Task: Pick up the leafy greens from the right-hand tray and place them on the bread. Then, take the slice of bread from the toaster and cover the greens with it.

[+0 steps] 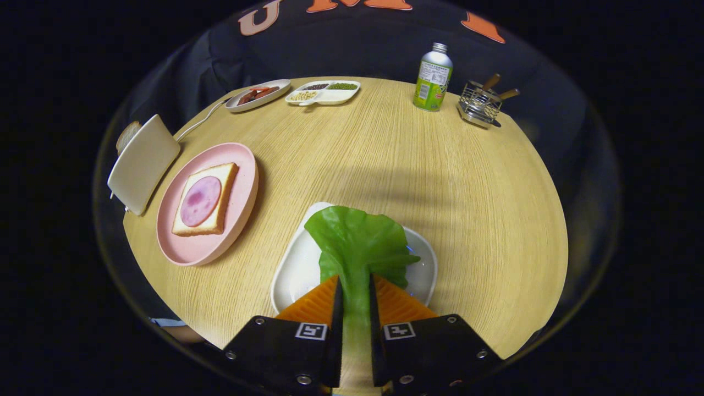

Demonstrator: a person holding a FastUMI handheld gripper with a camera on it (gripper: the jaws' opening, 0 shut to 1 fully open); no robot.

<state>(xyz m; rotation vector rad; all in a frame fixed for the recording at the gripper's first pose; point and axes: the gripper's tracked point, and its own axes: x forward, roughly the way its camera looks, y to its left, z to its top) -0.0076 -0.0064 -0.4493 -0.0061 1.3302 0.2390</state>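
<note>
Lettuce leaf (pixel 356 242) gripped by its pale stalk between both fingers of the gripper (pixel 355 297), over a white tray (pixel 294 269).

Left of it, a ham-topped bread slice (pixel 206 199) lies on a pink plate (pixel 242 165) beside the toaster (pixel 142 164), on a wooden table (pixel 396 165).

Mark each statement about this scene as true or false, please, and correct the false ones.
1. The gripper is shut on the leafy greens. True.
2. The bread on the pink plate is bare. False: a round slice of ham lies on the bread.
3. A slice of bread sits in the toaster. True.
4. The bottle lies on its side. False: it stands upright, beside the wire holder.
5. The greens already cover the ham. False: they are above the white tray.
</note>
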